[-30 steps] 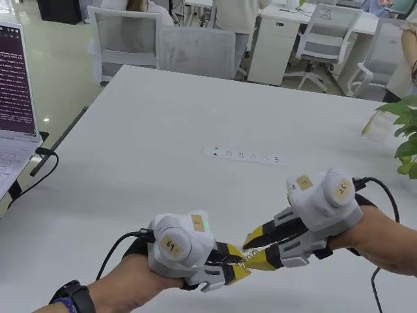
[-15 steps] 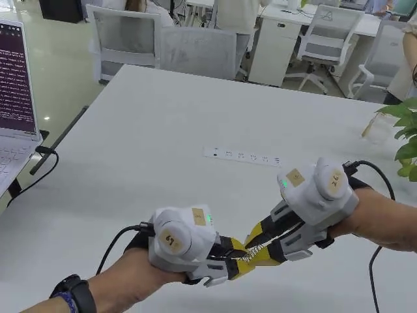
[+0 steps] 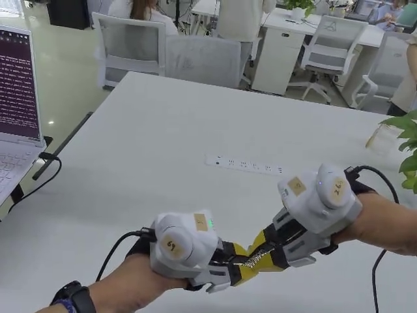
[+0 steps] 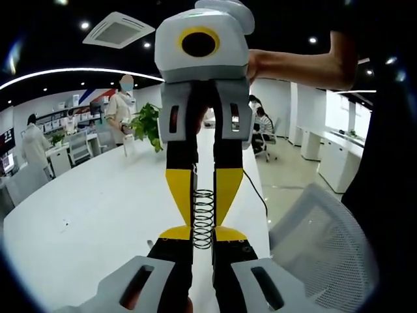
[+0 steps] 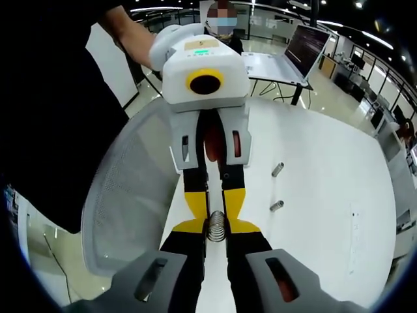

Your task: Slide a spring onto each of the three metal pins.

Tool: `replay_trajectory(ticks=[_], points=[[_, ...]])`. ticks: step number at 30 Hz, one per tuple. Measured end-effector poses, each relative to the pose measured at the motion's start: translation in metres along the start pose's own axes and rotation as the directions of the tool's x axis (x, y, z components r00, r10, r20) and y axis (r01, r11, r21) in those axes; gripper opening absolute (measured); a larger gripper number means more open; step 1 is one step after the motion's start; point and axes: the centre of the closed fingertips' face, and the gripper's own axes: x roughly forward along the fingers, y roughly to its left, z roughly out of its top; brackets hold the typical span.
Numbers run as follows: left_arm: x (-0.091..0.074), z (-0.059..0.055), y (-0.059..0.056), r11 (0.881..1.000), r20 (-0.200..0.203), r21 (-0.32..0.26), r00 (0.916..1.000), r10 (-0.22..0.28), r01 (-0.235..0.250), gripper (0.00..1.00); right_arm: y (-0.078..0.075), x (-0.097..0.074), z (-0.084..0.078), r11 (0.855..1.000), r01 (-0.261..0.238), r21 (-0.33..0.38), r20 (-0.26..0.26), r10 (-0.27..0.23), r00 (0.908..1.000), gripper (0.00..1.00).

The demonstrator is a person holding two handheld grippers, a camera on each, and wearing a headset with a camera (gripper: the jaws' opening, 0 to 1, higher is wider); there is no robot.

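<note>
White bench (image 3: 163, 143), bare ahead of you up to the power strip (image 3: 244, 164); you work close to its near edge. Your left tool (image 4: 202, 235) and right tool (image 5: 218, 227) meet tip to tip, both pinching one spring (image 4: 203, 215) between them. Two small metal pieces (image 5: 277, 169) lie on the bench beyond.
</note>
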Motion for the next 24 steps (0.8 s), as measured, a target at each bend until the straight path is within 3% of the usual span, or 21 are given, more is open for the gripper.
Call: replay_trajectory(ticks=[8,24], points=[[0.003,-0.009,-0.001,1.0,-0.027,0.008,0.9996,0.0,0.0,0.02,0.001,0.008,-0.005,1.0,-0.002,-0.023,-0.04,0.001,0.9992,0.08],[-0.001,-0.018,0.001,1.0,-0.045,-0.004,0.9988,0.015,-0.015,0.03,-0.001,0.018,-0.003,0.999,-0.007,-0.034,-0.058,0.005,0.9983,0.08]])
